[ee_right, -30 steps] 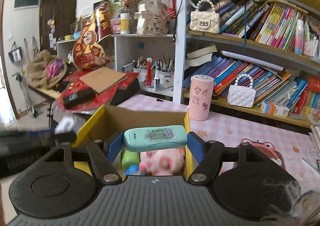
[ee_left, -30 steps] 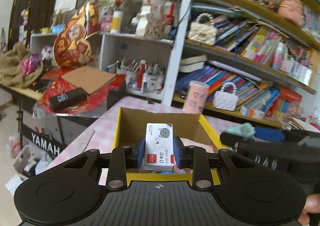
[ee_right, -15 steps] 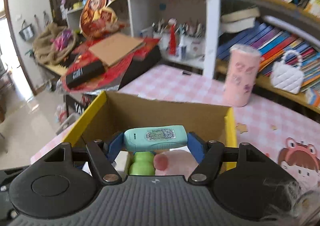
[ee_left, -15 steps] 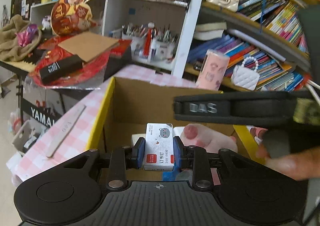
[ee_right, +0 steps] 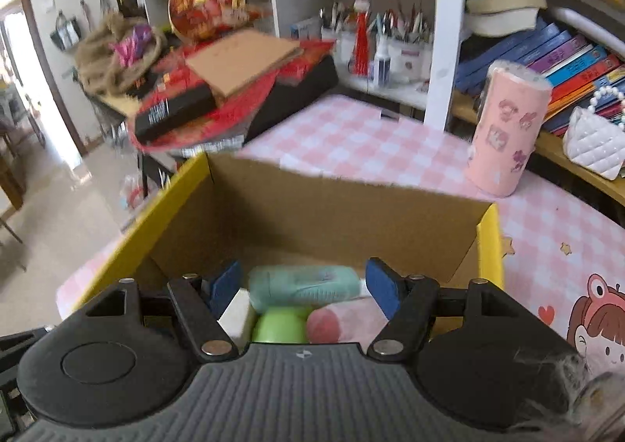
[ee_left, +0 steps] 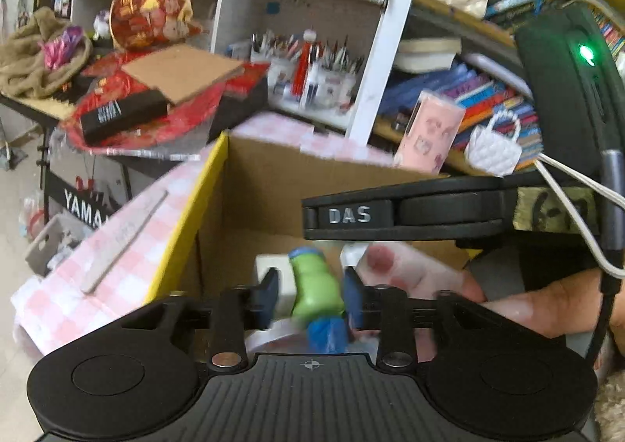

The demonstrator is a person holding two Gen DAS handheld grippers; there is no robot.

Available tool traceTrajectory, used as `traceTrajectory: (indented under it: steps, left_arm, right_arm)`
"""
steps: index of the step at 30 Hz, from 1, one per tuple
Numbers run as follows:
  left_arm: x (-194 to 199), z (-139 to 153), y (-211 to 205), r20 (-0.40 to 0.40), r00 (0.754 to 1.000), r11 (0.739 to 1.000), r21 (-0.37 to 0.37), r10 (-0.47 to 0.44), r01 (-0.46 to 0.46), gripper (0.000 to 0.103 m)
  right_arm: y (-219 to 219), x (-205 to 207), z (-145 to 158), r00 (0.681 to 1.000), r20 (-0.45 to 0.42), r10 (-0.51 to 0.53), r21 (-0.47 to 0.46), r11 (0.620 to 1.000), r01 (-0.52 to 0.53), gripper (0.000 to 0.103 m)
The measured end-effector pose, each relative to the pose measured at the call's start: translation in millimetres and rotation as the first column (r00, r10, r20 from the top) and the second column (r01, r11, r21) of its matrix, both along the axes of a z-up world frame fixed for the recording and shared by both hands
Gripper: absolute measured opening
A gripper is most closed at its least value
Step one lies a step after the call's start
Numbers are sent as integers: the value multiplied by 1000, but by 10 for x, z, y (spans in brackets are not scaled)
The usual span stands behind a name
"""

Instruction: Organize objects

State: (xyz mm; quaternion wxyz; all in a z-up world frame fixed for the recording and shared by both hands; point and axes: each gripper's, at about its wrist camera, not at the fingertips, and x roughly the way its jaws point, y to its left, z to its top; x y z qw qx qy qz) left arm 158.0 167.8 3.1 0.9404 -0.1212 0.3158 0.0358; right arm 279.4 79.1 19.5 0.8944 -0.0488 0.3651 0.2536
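Left claw (ee_left: pixel 311 295) has just been opening, empty, above the box (ee_left: pixel 273 188). Right claw (ee_right: pixel 302 290) is parted, pads just clear of the teal case (ee_right: pixel 308 285). Best to lift both straight up.

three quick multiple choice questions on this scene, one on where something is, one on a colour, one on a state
1. Where does the pink cup stand?
A. inside the cardboard box
B. on the checked table beyond the box
C. on a bookshelf

2. What colour is the outside of the cardboard box?
A. yellow
B. red
C. white

3. How is the left gripper?
A. shut on a book
B. shut, with nothing in it
C. open, gripping nothing

Key:
1 B: the pink cup stands upright on the checked table, outside the box.
2 A: the cardboard box shows yellow along its edges.
3 C: the left gripper has just been opening its jaws. The green toy seen between them lies down in the box, not gripped.
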Motion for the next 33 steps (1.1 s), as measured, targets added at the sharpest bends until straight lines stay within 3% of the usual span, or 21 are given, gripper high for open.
traceTrajectory:
  steps: [1, 5, 7, 10, 13, 19, 24, 30, 33]
  left_arm:
    - [-36, 45, -10, 20, 1000, 1000, 13, 4, -4, 56]
    - [-223, 246, -48, 103, 994, 999, 25, -36, 33, 62]
    - [-356, 371, -95, 140, 988, 997, 44, -64, 59, 72]
    - [-597, 539, -180, 200, 975, 994, 64, -101, 90, 89]
    - [-841, 628, -264, 234, 963, 989, 87, -137, 120, 98]
    - [-1204, 458, -473, 176, 958, 970, 129, -225, 205, 99]
    - [-1426, 278, -587, 101, 966, 966, 124, -240, 227, 99]
    - [-1608, 188, -762, 70, 964, 956, 162, -258, 244, 102]
    - [-1686, 123, -887, 46, 962, 950, 180, -269, 257, 102]
  right_arm:
    - [-57, -49, 68, 1000, 18, -15, 18, 1000, 15, 69]
    - [-350, -381, 368, 989, 107, -107, 81, 992, 98, 72]
    - [-515, -624, 501, 975, 155, -162, 108, 983, 146, 74]
    - [-759, -1081, 649, 940, 230, -253, 138, 964, 226, 77]
    - [-970, -1558, 681, 895, 278, -350, 148, 936, 320, 79]
    - [-1379, -2348, 544, 788, 299, -538, 151, 842, 518, 79]
    - [-1597, -2821, 330, 725, 279, -630, 110, 770, 628, 79]
    - [-1639, -3181, 46, 662, 270, -699, 40, 695, 718, 89]
    - [-1606, -3300, -42, 660, 286, -695, 11, 691, 723, 96]
